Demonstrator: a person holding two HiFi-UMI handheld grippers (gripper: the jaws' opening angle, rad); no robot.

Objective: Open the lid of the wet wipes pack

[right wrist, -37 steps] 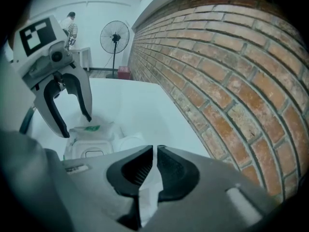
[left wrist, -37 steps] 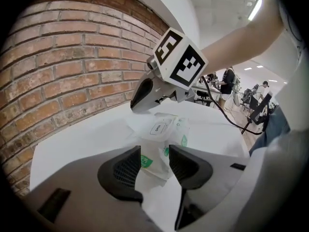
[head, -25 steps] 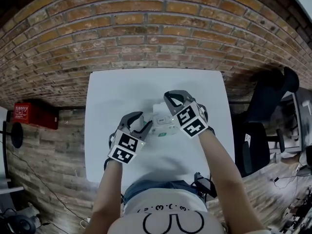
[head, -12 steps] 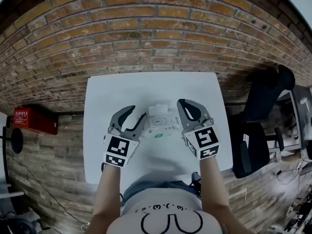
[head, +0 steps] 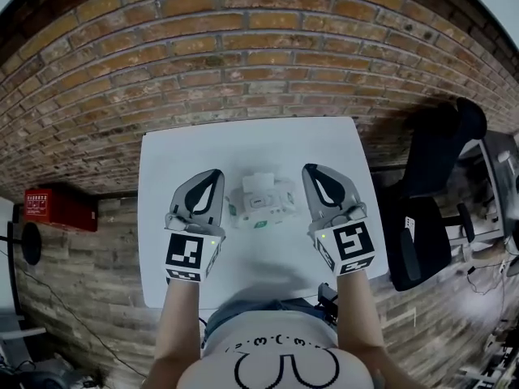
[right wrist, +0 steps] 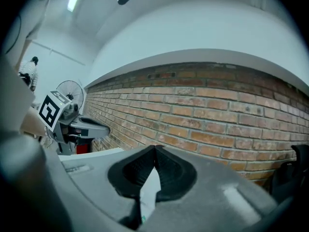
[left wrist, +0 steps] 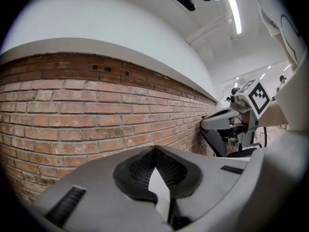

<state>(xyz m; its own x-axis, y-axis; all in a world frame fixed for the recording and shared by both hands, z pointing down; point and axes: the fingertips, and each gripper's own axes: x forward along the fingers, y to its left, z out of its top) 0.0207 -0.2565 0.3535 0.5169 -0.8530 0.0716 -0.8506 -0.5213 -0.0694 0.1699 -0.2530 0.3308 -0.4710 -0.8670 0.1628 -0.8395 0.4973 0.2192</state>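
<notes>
Now left claw (head: 211, 178), right claw (head: 315, 173) closed, flanking wet wipes pack (head: 261, 205).

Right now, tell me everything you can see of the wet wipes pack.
The wet wipes pack is a white, soft-looking pouch with a plastic panel on top and a small green mark at its near edge. Its lid appears flipped open, toward the brick wall. The pack lies flat near the middle of the white table, between the left gripper and the right gripper. Both have their jaws together and neither touches it. Any print is too small to read.
</notes>
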